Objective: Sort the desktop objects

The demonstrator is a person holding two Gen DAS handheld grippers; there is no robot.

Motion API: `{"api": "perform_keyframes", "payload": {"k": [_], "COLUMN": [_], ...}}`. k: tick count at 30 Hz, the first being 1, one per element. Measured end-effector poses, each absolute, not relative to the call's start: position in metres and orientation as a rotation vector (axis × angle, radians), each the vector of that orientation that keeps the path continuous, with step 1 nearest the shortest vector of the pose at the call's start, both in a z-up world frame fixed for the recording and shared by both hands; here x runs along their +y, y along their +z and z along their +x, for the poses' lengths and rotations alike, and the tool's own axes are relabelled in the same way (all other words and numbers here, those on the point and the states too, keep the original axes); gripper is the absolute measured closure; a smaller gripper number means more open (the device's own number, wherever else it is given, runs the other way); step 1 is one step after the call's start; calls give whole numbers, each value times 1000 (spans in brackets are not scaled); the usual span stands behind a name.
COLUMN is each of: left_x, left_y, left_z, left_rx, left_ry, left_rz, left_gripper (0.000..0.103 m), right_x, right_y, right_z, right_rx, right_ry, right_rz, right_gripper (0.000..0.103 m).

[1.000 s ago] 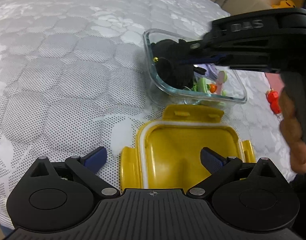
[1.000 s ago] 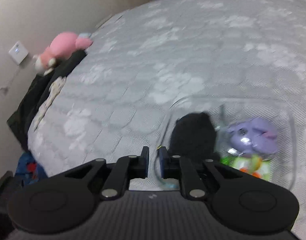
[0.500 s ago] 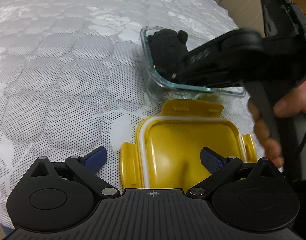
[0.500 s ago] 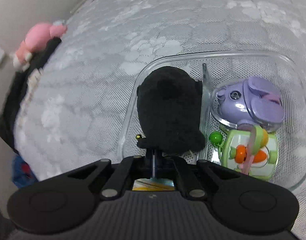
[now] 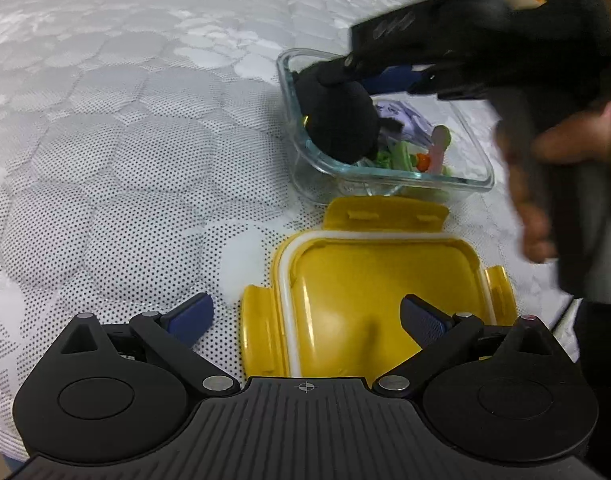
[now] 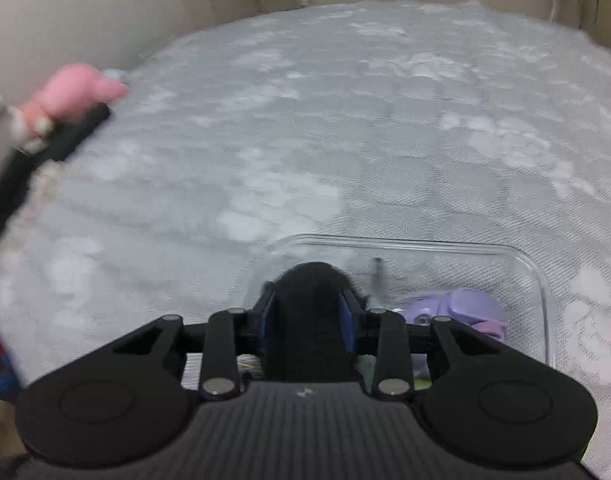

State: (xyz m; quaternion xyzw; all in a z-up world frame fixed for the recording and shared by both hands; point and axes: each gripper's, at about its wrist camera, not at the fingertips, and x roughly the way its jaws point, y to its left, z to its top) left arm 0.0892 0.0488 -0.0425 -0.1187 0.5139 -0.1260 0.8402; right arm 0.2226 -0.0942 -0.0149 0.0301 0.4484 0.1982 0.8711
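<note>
On the bed point(image 5: 125, 140), a grey quilted mattress cover is seen from the left wrist view, and the left gripper point(image 5: 305, 316) is held low over it with its jaws spread wide and nothing between them. Directly beneath that gap, at about six o'clock from the glass box point(image 5: 385, 178), a yellow lid point(image 5: 377, 280) lies upturned with its clips open.

The black plush toy point(image 5: 339, 120) sits in the near left corner of the glass box, at its nine o'clock side, leaning on the wall. Beside it, toward three o'clock, a purple toy point(image 6: 461, 306) and a green and orange toy point(image 5: 409, 158) are lying in the same box.

The right gripper point(image 6: 307, 318) is seen astride the black plush toy. Its jaws have just been opening, and the toy stands between them; whether the blue pads point(image 6: 347, 322) still press on the fur cannot be told, though a release is judged likely.

The plush is judged light, soft and springy, unlikely to slip or break, and best taken across its rounded body. The glass box is judged heavy, hard and fragile, with slippery walls; its rim should be gripped with care.

Raised lettering is seen on the right gripper's arm but is blurred and cannot be read.
</note>
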Motion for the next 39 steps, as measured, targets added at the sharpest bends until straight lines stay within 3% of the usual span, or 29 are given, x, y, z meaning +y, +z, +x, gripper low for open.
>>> {"api": "perform_keyframes", "payload": {"k": [9,16,19,21,24,31,39], "left_x": [55,46,39,32,17,-5,-11], "left_y": [-43,-38,-34,-32,-29,-25,-20], "left_z": [91,91,92,92,88,74,60], "left_rx": [1086,1089,1081,1082,1076,1045,1045], "left_ry": [-242,-237,-227,-229,-226,-196,-149], "left_rz": [-276,-226,-202,-187,-141,-62,2], "left_gripper": [1,1,1,1,1,1,1], "right_x": [-110,-130,-156,-176,-205,-257,-312], "right_y": [-20,4,21,26,26,3,-47], "right_z": [227,198,173,156,133,86,53], "right_rx": [990,844,740,684,634,617,676], "right_ry": [442,464,451,431,386,233,303], "right_rz": [164,217,238,253,254,222,507], "right_gripper": [60,59,39,10,1,0,1]}}
